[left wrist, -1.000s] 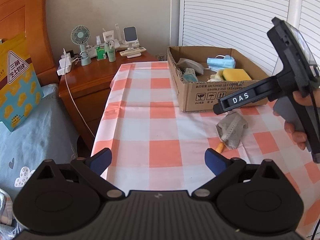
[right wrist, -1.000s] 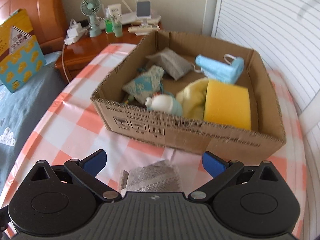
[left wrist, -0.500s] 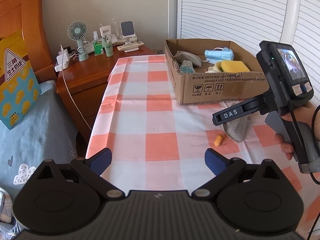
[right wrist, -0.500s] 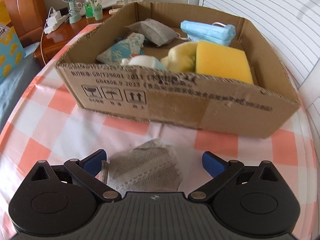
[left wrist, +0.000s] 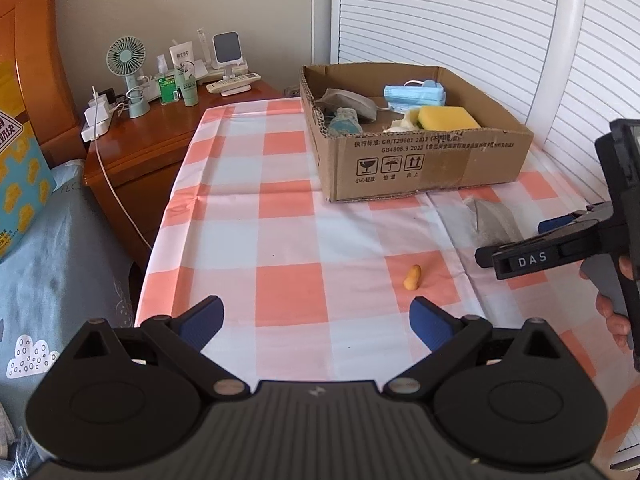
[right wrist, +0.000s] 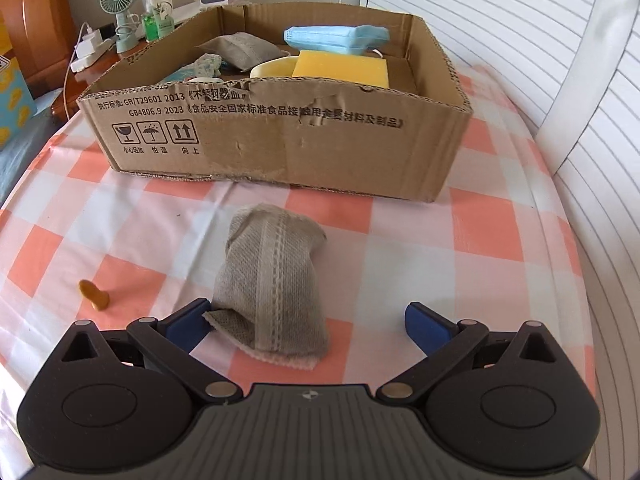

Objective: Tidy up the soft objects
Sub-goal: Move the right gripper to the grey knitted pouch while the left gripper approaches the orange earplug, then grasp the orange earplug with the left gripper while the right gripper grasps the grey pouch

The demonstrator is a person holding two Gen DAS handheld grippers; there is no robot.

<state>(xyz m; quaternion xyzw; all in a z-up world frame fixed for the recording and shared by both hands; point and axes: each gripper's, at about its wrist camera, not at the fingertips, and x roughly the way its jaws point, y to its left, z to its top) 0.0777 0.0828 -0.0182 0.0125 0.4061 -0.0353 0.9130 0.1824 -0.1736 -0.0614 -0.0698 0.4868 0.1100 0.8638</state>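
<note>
A grey knitted pouch (right wrist: 272, 280) lies on the checked tablecloth in front of the cardboard box (right wrist: 280, 144); it also shows in the left wrist view (left wrist: 490, 220). My right gripper (right wrist: 308, 324) is open and empty, its fingers on either side of the pouch's near end. A small orange piece (right wrist: 94, 294) lies left of it, also in the left wrist view (left wrist: 413, 277). The box (left wrist: 420, 160) holds a yellow sponge (right wrist: 340, 68), a blue mask (right wrist: 336, 38), a grey pouch (right wrist: 240, 50) and other soft things. My left gripper (left wrist: 316, 322) is open and empty above the table's near part.
A wooden nightstand (left wrist: 160, 136) with a small fan (left wrist: 126, 60), bottles and chargers stands at the far left. A bed with grey bedding (left wrist: 60, 260) borders the table's left side. White slatted doors (left wrist: 460, 20) stand behind the box.
My right gripper has drawn back and down from the box, so the grey pouch now lies between its fingers. My left gripper has pulled back and risen; more of the table shows.
</note>
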